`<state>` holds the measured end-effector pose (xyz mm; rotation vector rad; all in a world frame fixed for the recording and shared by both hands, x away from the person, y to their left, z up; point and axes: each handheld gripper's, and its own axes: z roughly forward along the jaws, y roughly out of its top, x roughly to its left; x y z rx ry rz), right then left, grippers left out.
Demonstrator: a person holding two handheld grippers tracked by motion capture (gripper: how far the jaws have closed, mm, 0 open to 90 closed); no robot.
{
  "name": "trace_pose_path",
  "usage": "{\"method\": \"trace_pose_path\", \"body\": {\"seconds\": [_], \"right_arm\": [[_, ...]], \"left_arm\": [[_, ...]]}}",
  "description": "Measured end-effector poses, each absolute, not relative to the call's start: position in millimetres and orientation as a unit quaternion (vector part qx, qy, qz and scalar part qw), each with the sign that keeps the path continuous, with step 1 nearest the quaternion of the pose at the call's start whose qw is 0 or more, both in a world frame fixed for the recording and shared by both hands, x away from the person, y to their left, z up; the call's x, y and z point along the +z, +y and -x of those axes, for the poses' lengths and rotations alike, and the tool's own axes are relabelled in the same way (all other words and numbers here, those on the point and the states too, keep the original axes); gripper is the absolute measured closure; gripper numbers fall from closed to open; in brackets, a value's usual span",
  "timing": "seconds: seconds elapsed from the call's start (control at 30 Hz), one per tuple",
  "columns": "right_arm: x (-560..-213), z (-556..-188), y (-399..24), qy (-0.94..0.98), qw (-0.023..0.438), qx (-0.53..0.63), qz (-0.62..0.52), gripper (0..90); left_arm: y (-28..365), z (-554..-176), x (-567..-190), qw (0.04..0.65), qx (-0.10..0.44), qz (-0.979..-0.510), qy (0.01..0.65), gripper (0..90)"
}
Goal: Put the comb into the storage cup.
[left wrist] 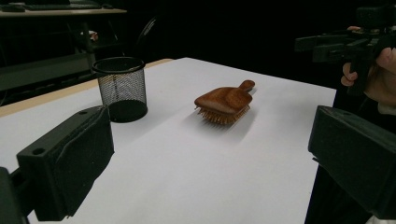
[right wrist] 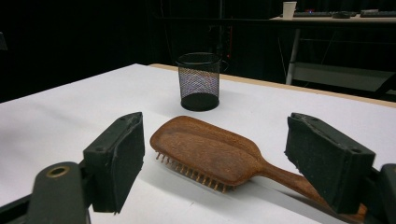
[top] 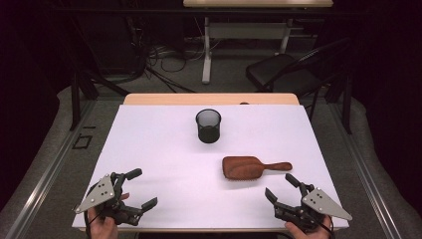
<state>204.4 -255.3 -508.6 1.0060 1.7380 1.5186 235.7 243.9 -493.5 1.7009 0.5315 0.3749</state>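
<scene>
**Wooden hairbrush awaits pickup as right gripper lines up**

While both hand-held tools hover over the near edge of the white-covered table (top: 149, 139), the right gripper (top: 282, 189) sits just short of a reddish-brown wooden paddle hairbrush (top: 244, 167), jaws spread wide and holding nothing. In the right gripper view the brush (right wrist: 205, 151) lies bristles down between the two black pads, its handle running toward the right-hand jaw, yet neither pad touches the wood. The left gripper (top: 138, 188) rests well apart at the table's left front corner, likewise released and empty; from its own camera the brush (left wrist: 224, 100) is seen mid-table with the right gripper (left wrist: 345, 44) raised beyond it.

A black wire-mesh cup (top: 208, 126) stands upright toward the far side of the table, near the brush but clear of it, and looks empty.

Judged from this layout, the work is at the approach stage: the brush has not been gripped and remains flat on the cloth. The next move appears to call for the right gripper to ease forward and down, close on the narrow handle or the paddle's edges, and lift cleanly. Should the mesh cup be the destination, the brush would need tipping upright, handle or head first, to fit its mouth.
</scene>
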Motion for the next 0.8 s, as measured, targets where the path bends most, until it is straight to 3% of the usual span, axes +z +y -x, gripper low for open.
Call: {"method": "trace_pose_path", "body": {"seconds": [0.43,0.8], "right_arm": [[-514.3,-209.8,-255.0,0.679,0.313,0.546,-0.379,25.4],[-511.2,-214.8,-261.2,0.685,0.311,0.518,-0.408,38.4]], "left_arm": [[246.2,-240.7,-497.0,0.611,0.159,-0.735,0.245,0.2],[245.3,-238.6,-498.0,0.606,0.160,-0.740,0.244,0.2]]}}
